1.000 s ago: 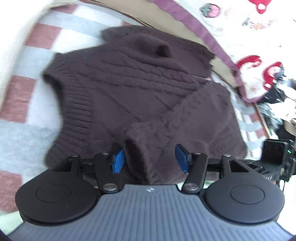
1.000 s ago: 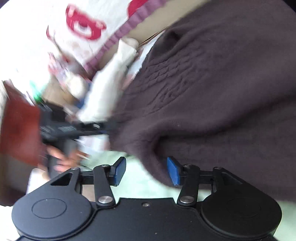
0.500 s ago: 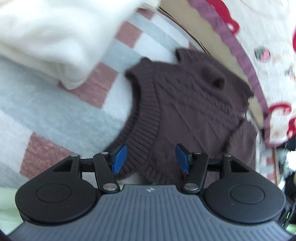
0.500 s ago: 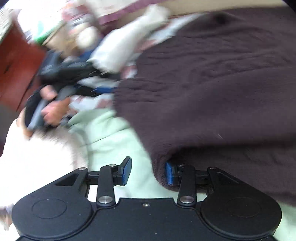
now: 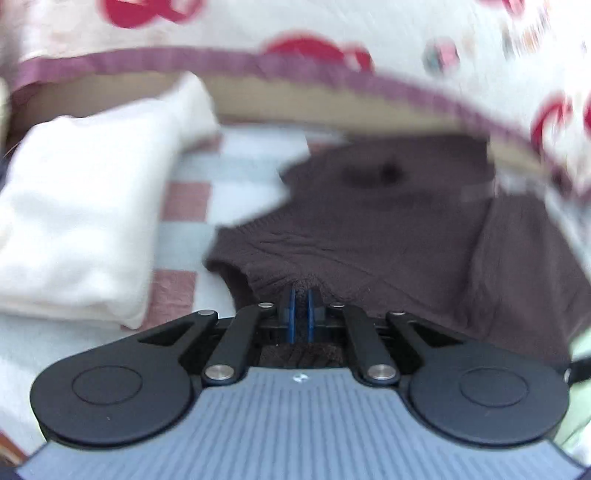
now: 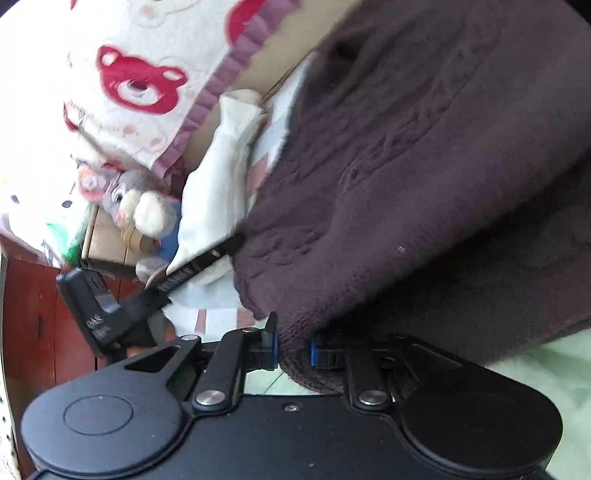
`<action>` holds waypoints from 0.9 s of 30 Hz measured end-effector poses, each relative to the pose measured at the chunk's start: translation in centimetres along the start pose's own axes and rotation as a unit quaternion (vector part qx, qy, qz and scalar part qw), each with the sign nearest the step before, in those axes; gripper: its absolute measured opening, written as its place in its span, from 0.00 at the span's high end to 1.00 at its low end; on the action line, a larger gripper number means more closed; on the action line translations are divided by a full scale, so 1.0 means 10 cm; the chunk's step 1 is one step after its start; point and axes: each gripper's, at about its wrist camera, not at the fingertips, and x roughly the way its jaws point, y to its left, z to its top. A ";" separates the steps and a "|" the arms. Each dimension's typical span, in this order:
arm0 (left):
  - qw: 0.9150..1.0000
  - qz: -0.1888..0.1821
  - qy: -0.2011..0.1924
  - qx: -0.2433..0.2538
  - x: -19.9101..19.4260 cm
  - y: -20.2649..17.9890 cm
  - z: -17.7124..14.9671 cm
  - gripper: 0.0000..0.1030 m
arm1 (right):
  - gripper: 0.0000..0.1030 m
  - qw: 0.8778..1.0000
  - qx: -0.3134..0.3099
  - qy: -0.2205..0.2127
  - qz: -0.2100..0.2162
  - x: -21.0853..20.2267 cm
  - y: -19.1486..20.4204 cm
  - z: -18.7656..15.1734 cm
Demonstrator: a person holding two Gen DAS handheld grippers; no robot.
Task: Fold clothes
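The left tongs [image 5: 300,306] are pinched tight on the sweater's [image 5: 388,236] ribbed hem at 6 o'clock. The right tongs [image 6: 293,349] are closing on another fold of it. A white cloth [image 5: 85,218] lies at 9 o'clock.

Dark brown cable-knit sweater [image 5: 388,229], red-and-white checked blanket [image 5: 192,199].

The sweater [image 5: 388,236] lies on the checked blanket [image 5: 229,173]. Left of it, on the same blanket, lies a folded cloth [image 5: 85,221]. Behind both stands a bear-print cover [image 5: 295,26]. A plush rabbit [image 6: 140,210] sits beyond the folded cloth, beside a box [image 6: 107,240].
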 end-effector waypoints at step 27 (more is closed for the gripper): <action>0.936 -0.215 -0.028 0.277 -0.32 -1.81 -0.80 0.47 | 0.45 0.886 0.085 -0.319 -0.324 -2.76 -1.60 -0.21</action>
